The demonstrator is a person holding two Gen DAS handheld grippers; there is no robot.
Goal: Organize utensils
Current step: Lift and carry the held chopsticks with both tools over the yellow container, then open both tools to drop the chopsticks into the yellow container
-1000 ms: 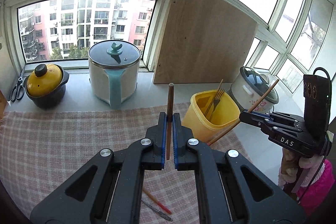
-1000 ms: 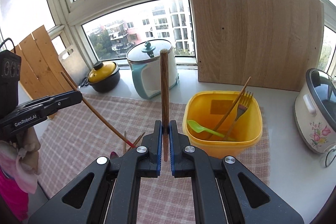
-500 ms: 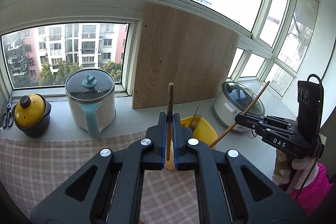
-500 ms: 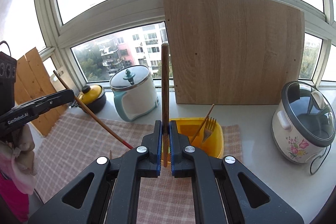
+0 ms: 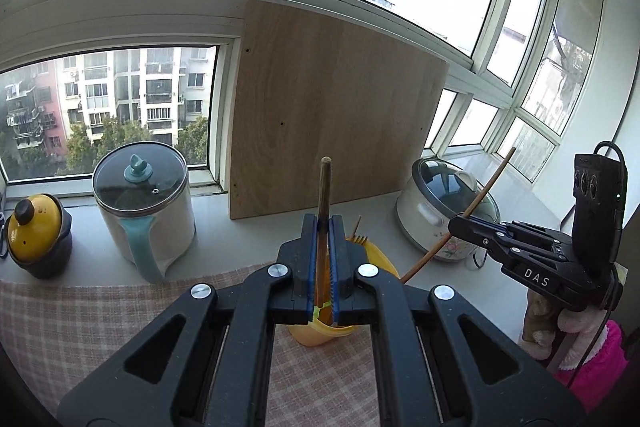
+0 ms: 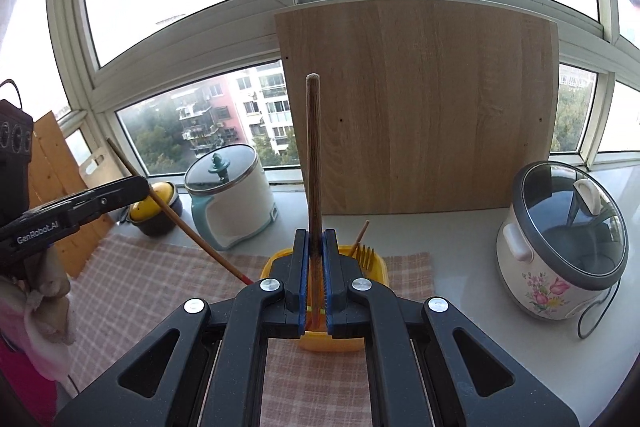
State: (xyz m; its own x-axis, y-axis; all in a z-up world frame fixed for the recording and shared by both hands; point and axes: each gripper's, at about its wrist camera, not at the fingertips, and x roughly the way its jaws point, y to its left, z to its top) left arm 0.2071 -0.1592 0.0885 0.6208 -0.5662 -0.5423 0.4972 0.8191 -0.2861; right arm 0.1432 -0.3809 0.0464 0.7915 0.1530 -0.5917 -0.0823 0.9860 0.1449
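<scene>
My left gripper (image 5: 324,223) is shut on a brown wooden chopstick (image 5: 323,195) that stands upright between the pads. My right gripper (image 6: 314,239) is shut on a second chopstick (image 6: 313,155), also upright. The right gripper shows in the left wrist view (image 5: 456,225), its chopstick (image 5: 484,193) slanting down toward the yellow tub (image 5: 380,261). The left gripper shows in the right wrist view (image 6: 146,187), its red-tipped chopstick (image 6: 192,231) slanting toward the tub (image 6: 378,263). The tub sits mostly hidden behind both grippers, with a fork (image 6: 365,251) and a stick in it.
A checked cloth (image 6: 152,275) covers the counter. A white-and-teal pot (image 5: 146,203) and a yellow-lidded pot (image 5: 34,227) stand by the window. A wooden board (image 5: 332,119) leans on the window. A rice cooker (image 6: 560,243) stands on the right.
Both grippers have risen and come in over the yellow tub, each keeping its chopstick. The tub has slid from open view to behind the fingers; the loose chopsticks on the cloth are out of sight.
</scene>
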